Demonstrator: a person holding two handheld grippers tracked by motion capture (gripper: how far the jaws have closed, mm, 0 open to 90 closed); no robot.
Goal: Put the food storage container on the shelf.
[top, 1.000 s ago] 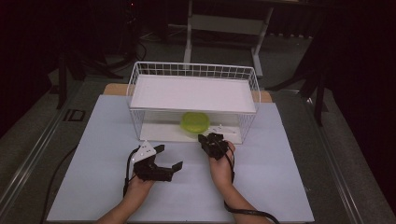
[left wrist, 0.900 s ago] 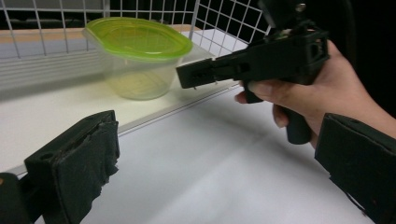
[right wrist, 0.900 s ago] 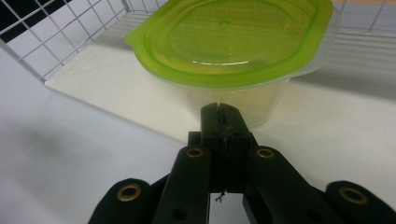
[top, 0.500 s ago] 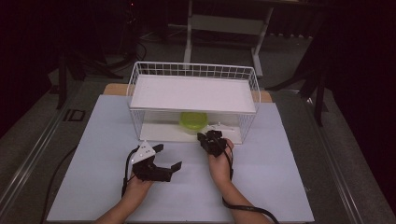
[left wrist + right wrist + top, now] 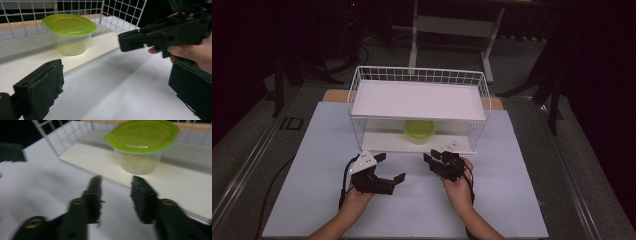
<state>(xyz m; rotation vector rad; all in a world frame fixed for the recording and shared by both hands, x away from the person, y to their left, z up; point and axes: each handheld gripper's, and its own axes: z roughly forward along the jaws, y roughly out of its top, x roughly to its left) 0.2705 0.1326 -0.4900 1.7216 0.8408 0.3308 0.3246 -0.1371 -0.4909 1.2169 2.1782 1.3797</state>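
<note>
A clear tub with a green lid (image 5: 419,131) (image 5: 68,32) (image 5: 141,147) stands on the lower shelf (image 5: 382,142) of a white wire rack (image 5: 417,75). My right gripper (image 5: 432,157) (image 5: 117,182) hovers just in front of the shelf edge and points at the tub. Its jaws have just been opening, and nothing is between them. My left gripper (image 5: 391,166) (image 5: 116,85) rests on the white mat to the left, open wide and empty. The left gripper view also has the right gripper (image 5: 155,37) crossing in front of it.
The rack's upper shelf (image 5: 419,100) is a flat white board over the tub. Wire walls (image 5: 120,12) close the rack's sides and back. A white mat (image 5: 512,200) covers the table, with dark floor and stands beyond it.
The right gripper's jaws have gone from shut to apart, and the gripper has drawn back a little from the rack. The left gripper has kept still.
</note>
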